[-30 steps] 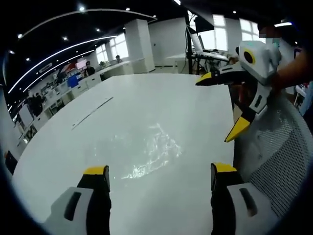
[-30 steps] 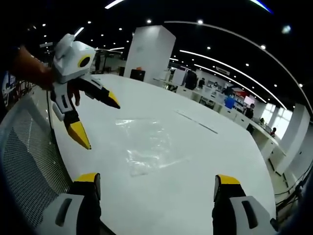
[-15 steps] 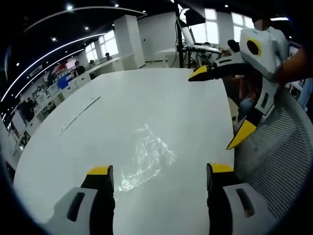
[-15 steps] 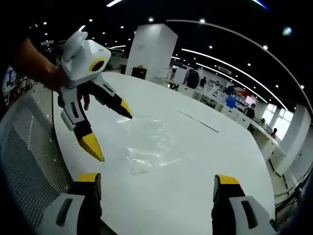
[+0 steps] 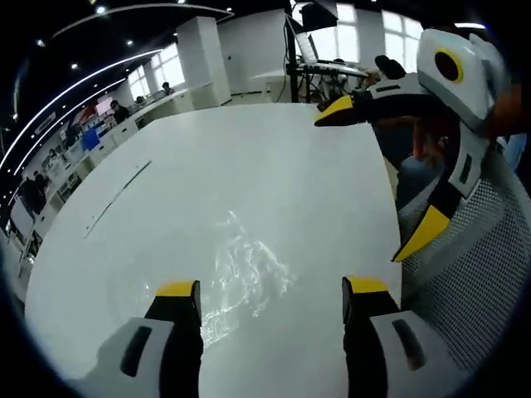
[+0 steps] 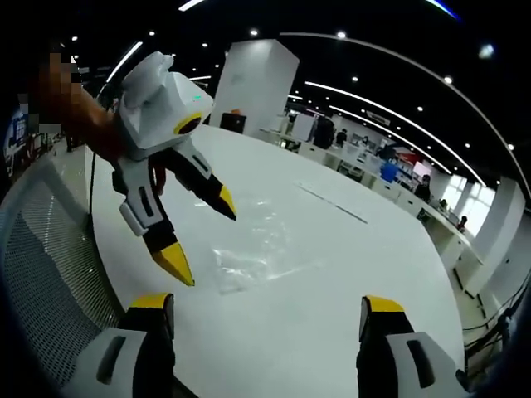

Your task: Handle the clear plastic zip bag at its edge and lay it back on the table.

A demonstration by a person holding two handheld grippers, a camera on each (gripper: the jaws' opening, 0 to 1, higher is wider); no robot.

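The clear plastic zip bag (image 5: 245, 278) lies crumpled and flat on the white table (image 5: 241, 166), just ahead of my left gripper (image 5: 270, 292), whose yellow-tipped jaws stand open with nothing between them. In the right gripper view the same bag (image 6: 257, 249) lies mid-table, and my left gripper (image 6: 203, 240) hangs open above its near left edge, held by a hand. My right gripper (image 6: 261, 303) is open over the table's front, a little short of the bag. In the left gripper view my right gripper (image 5: 377, 182) shows at the right, jaws spread wide.
A grey mesh chair back (image 5: 477, 274) stands against the table's edge beside my grippers. A thin seam line (image 5: 116, 199) runs across the table further out. Desks, a white pillar (image 6: 253, 83) and people fill the office behind.
My left gripper has come down and forward toward the bag, which now lies closer between its jaws. In the right gripper view the left gripper has swung nearer the bag's edge. The bag has not moved.
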